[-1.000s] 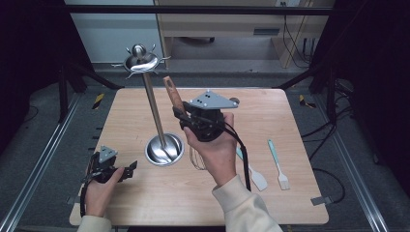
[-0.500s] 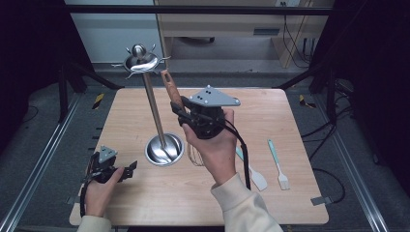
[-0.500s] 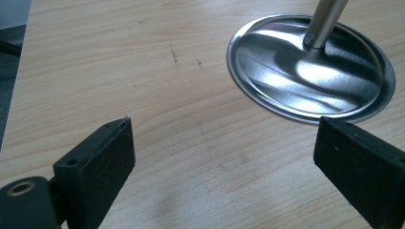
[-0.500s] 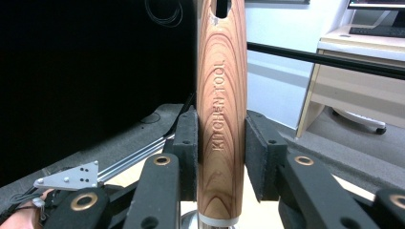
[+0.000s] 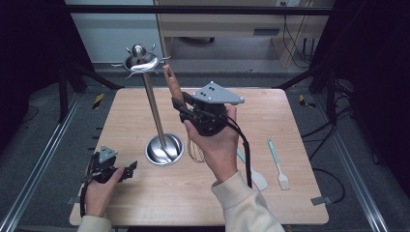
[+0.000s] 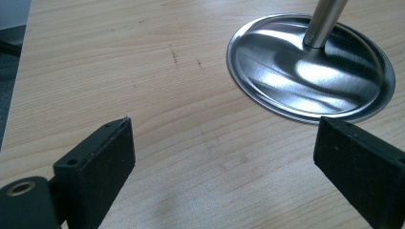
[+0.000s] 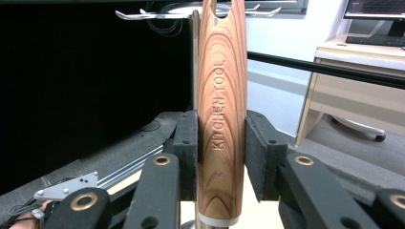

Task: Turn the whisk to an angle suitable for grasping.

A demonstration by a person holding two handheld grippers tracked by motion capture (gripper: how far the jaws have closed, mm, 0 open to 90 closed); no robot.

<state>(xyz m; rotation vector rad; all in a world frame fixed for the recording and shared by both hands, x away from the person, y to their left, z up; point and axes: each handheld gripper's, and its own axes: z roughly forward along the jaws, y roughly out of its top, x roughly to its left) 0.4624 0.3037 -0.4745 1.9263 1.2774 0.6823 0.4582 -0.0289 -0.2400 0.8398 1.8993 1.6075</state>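
Observation:
A steel utensil stand (image 5: 153, 108) with a round base (image 5: 165, 150) and a crown of hooks (image 5: 140, 62) stands on the wooden table (image 5: 145, 203). My right gripper (image 5: 181, 104) is raised beside the pole and shut on a whisk's wooden handle (image 5: 173, 86). The handle points up toward the hooks, and the wire head (image 5: 196, 151) hangs below the hand. In the right gripper view both pads press the handle (image 7: 222, 119), and the hooks (image 7: 157, 13) lie just above its tip. My left gripper (image 5: 129, 170) rests at the front left, jaws open over bare wood (image 6: 224, 167), near the base (image 6: 310, 67).
A pale spatula (image 5: 254, 171) and a teal-handled brush (image 5: 278, 164) lie on the table to the right of my right forearm. Metal rails run along both sides of the table. A desk and cables stand beyond the far edge.
My right gripper has lifted the whisk handle a little, bringing its tip closer to the hook crown. The left gripper has stayed put.

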